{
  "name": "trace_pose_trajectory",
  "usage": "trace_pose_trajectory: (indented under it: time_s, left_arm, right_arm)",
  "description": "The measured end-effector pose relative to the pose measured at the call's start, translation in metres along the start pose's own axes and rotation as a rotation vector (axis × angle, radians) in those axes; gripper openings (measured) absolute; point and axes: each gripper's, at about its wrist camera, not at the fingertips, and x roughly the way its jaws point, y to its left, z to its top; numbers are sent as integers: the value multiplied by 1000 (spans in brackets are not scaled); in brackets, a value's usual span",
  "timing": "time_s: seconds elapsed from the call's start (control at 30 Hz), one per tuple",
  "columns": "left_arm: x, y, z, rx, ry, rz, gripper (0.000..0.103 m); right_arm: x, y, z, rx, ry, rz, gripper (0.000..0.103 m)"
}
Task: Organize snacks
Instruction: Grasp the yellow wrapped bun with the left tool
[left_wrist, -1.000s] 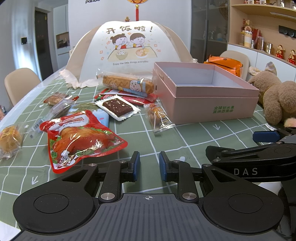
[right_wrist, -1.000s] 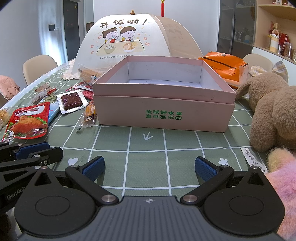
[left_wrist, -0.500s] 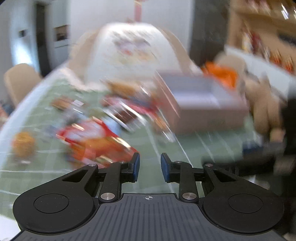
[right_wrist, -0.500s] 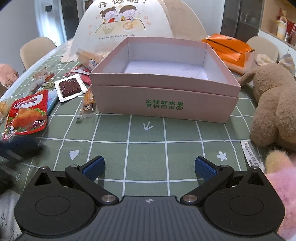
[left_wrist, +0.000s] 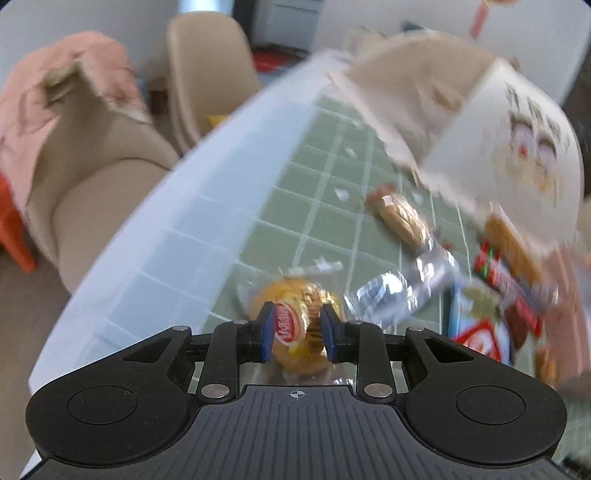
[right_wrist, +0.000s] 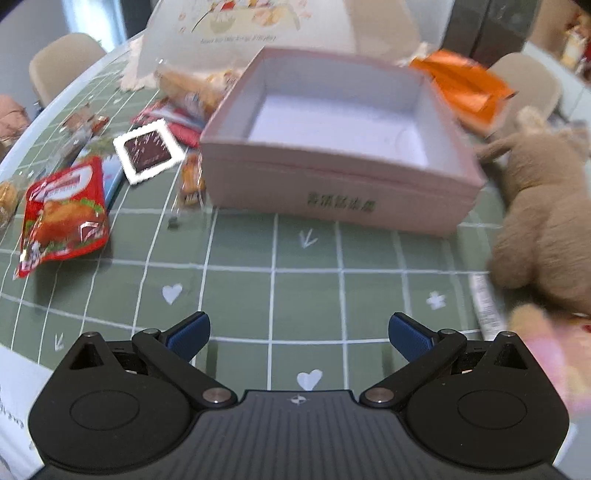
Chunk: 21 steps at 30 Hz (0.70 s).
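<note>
Between the blue pads of the left gripper (left_wrist: 297, 330), whose jaws have just been opening and stand only a little apart, sits a small golden cake in a clear wrapper (left_wrist: 295, 325) near the pale edge of the green checked tablecloth (left_wrist: 288, 199); whether the pads touch the wrapper cannot be told. Just past it lie a crinkled clear packet (left_wrist: 391, 299) and a brown wrapped bun (left_wrist: 400, 218), blurred. Over bare cloth the right gripper (right_wrist: 299, 332) hangs with its fingers spread wide and nothing between them. Beyond it to the left lies a red chicken pouch (right_wrist: 64, 214), then a dark square snack in a white-edged wrapper (right_wrist: 147, 149). Farther back stands the open pink box (right_wrist: 332, 192), empty, with a brown plush toy (right_wrist: 543, 229) at its right and an orange bag (right_wrist: 465, 85) behind.
</note>
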Motion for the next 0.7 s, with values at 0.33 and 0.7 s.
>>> trace_pose_trajectory:
  time_s: [0.33, 0.7]
  left_arm:
    - [13, -21, 5, 228, 48, 51, 62]
    - [12, 10, -13, 217, 56, -138, 65]
  right_arm:
    - [-58, 38, 23, -64, -172, 19, 103]
    - [-76, 69, 61, -58, -153, 128, 103]
